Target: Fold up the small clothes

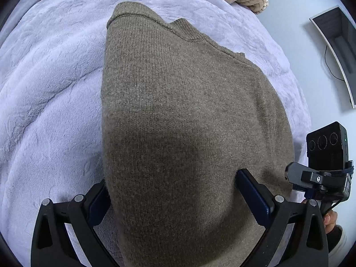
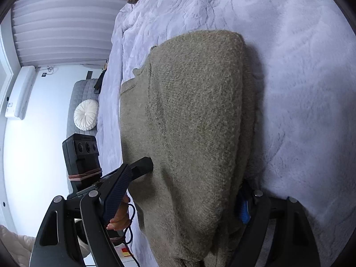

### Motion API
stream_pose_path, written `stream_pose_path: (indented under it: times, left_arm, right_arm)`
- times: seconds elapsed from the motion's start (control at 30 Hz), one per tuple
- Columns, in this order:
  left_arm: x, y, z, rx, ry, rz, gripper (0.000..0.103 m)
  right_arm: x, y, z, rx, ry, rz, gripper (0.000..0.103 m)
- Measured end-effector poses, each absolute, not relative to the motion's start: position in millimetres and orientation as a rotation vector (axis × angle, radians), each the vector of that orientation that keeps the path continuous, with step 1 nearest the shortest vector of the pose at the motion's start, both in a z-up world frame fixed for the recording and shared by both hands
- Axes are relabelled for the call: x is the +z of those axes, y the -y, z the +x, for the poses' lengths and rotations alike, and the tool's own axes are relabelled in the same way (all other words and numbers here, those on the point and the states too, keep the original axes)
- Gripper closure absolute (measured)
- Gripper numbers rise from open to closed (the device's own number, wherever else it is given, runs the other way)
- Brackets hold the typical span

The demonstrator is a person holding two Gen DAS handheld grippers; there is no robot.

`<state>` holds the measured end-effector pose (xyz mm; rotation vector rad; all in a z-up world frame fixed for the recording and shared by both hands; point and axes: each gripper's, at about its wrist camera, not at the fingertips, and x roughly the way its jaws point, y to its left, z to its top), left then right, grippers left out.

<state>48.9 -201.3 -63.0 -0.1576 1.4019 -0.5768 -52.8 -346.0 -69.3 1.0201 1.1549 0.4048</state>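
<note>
The folded olive sweater (image 1: 189,115) lies on the lavender bed blanket (image 1: 51,102), its long axis running away from both tongs, with the left tongs (image 1: 178,200) and right tongs (image 2: 184,200) each spread wide astride its near end, neither visibly pinching it.

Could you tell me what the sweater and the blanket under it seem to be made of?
Sweater: looks like a knitted wool or wool blend, matte olive-brown; fine stitch rows and a ribbed collar show, with a slightly fuzzy surface. Blanket: looks like plush fleece or faux fur, pale lilac with a soft sheen; its short pile holds creases and brushed streaks. The exact fibres cannot be told.
</note>
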Motion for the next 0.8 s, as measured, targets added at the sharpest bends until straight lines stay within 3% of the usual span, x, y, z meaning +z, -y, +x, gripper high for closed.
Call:
stream_pose_path:
  times: [0.1,0.13,0.17,0.2,0.27,0.3,0.37,0.43,0.8]
  left_arm:
    - [-63.2,205.2,49.3,-0.586,-1.405,-0.166,0.001]
    - [-61.4,205.2,48.2,-0.584,-1.399,-0.163,0.005]
    - [-58.9,206.0,47.8,-0.582,-1.392,-0.161,0.011]
    - [-56.3,204.3,46.2,-0.581,-1.385,-0.162,0.016]
    - [-50.1,201.5,44.0,-0.592,-1.368,-0.166,0.034]
    - [-46.8,199.3,42.8,-0.603,-1.358,-0.167,0.038]
    - [-40.2,194.0,40.9,-0.633,-1.344,-0.170,0.050]
    - [-33.5,190.2,39.3,-0.659,-1.334,-0.174,0.053]
    - [21.2,137.4,23.1,-0.720,-1.260,-0.213,0.053]
  right_arm:
    - [-74.3,343.9,-50.3,0.382,-1.155,1.053,0.019]
    - [-75.9,342.8,-48.2,0.373,-1.166,1.060,0.021]
    - [-78.3,341.0,-45.5,0.350,-1.188,1.062,0.029]
    - [-78.4,339.0,-44.0,0.326,-1.204,1.057,0.046]
    - [-82.3,337.5,-43.8,0.293,-1.229,1.057,0.061]
    - [-82.2,338.2,-45.8,0.300,-1.214,1.083,0.066]
    - [-78.3,338.8,-51.0,0.321,-1.181,1.121,0.068]
    - [-73.4,337.7,-55.4,0.351,-1.148,1.167,0.068]
    - [-34.1,300.8,-68.9,0.436,-1.053,1.238,0.069]
